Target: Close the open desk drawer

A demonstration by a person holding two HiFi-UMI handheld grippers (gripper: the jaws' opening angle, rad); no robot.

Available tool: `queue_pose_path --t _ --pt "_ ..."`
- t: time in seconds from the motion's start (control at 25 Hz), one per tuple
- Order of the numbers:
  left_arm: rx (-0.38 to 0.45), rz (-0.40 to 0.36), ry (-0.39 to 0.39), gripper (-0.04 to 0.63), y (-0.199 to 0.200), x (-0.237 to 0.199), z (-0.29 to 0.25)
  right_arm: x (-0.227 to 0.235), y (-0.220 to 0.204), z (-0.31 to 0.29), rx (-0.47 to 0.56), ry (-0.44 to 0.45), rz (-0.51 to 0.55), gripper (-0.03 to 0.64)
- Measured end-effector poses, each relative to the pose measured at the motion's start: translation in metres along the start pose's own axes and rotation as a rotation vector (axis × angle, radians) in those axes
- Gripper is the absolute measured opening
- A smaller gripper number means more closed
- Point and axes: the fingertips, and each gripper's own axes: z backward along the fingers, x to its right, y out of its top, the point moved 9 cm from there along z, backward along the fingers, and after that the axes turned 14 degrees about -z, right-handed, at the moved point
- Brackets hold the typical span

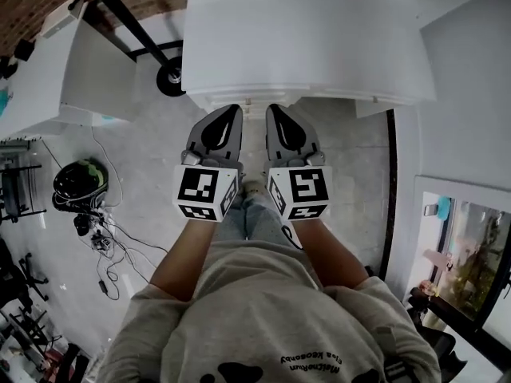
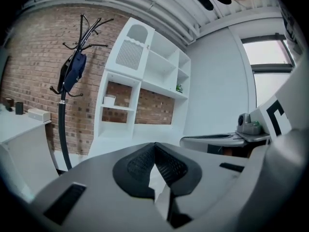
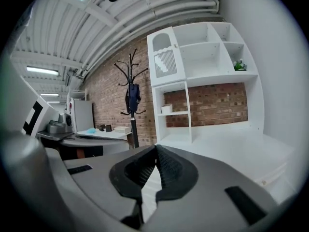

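Observation:
In the head view a white desk (image 1: 303, 46) fills the top, seen from above. A narrow ledge shows under its near edge; I cannot tell whether that is the drawer. My left gripper (image 1: 233, 112) and right gripper (image 1: 274, 110) hang side by side over the floor, tips just short of that edge and touching nothing. Both are shut and hold nothing. The left gripper (image 2: 154, 145) looks level across the room at a white shelf unit (image 2: 145, 81). The right gripper (image 3: 156, 147) looks over the desk top (image 3: 231, 151) at the same shelf unit (image 3: 203, 81).
A black coat stand (image 1: 128, 22) with a blue garment (image 2: 75, 71) stands left of the desk. A second white desk (image 1: 48, 78) sits further left. A dark helmet and loose cables (image 1: 80, 183) lie on the floor. A white wall (image 1: 471, 94) and a window are to the right.

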Motion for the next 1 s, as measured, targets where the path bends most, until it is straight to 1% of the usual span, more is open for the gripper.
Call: queue_pose_path --t 0.12,0.28,0.44,0.68,0.76,0.88,1.0 --pt "0.006 -0.003 0.017 0.018 0.015 0.002 0.009 -0.004 0.013 0.009 0.012 0.017 0.010 0.031" --pt "0.017 -0.007 0.022 0.018 0.034 0.014 0.026 -0.011 0.025 0.029 0.021 0.028 -0.002 0.031" --pt "0.048 0.000 0.029 0.018 0.054 0.020 0.048 -0.028 0.042 0.049 0.055 0.054 0.015 0.031" --pt "0.087 0.012 0.026 0.018 0.067 0.028 0.078 -0.045 0.054 0.082 0.090 0.085 0.040 0.031" --pt "0.097 0.000 0.034 0.018 0.071 0.030 0.089 -0.051 0.056 0.091 0.095 0.094 0.053 0.031" --pt "0.115 -0.038 0.032 0.018 0.078 0.037 0.103 -0.056 0.058 0.106 0.105 0.094 0.062 0.031" --pt "0.126 -0.049 0.026 0.018 0.083 0.046 0.114 -0.060 0.059 0.120 0.109 0.093 0.074 0.031"
